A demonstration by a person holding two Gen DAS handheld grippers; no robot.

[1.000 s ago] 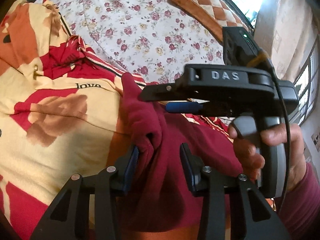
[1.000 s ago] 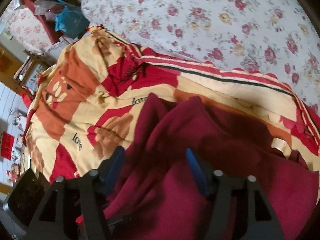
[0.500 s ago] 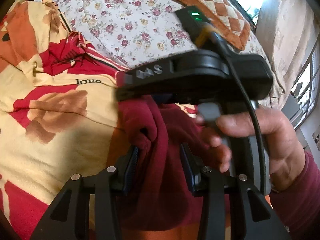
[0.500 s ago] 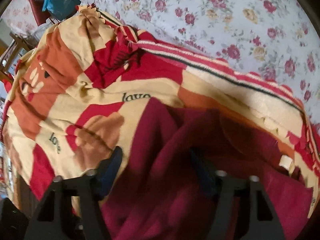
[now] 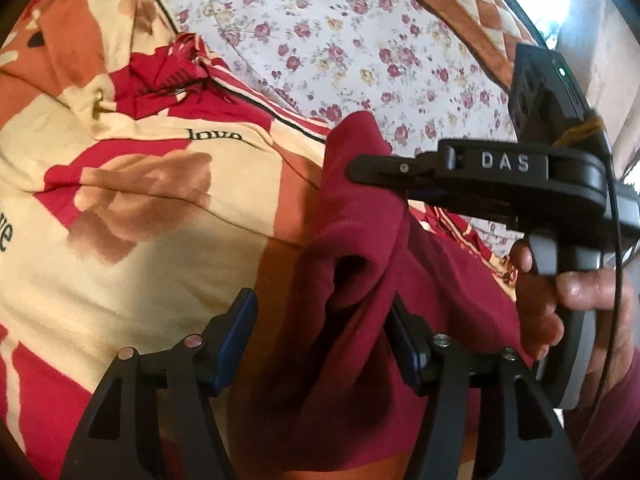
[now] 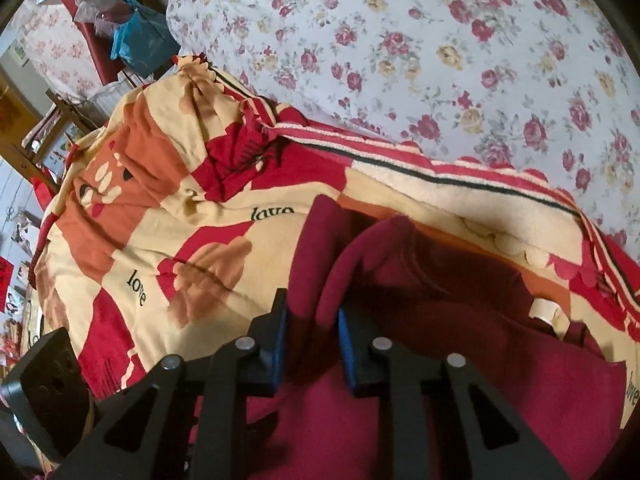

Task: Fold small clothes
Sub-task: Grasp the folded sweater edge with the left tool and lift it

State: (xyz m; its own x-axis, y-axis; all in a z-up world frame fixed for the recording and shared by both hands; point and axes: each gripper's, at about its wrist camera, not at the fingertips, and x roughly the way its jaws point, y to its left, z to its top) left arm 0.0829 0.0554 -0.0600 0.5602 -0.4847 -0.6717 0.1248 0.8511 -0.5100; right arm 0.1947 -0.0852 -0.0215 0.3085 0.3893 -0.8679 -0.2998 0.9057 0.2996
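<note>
On the patterned blanket (image 6: 168, 240) over the bed lies the maroon garment (image 6: 420, 280), soft and limp. Right gripper (image 6: 311, 334) fingers are closing on a raised fold. Left gripper (image 5: 320, 328) fingers stand spread, cloth bunched between. Judgement: light, slumps readily; best gripped at edges.

Dark maroon garment (image 6: 420, 300); cream, red and orange blanket (image 6: 160, 240) printed "love"; white bedsheet (image 6: 440, 40) with small red and yellow roses; orange-and-cream checked cushion (image 5: 460, 4).

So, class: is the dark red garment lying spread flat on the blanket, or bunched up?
Bunched up. The dark red garment rises in thick ridged folds above the blanket, nowhere flat.
</note>
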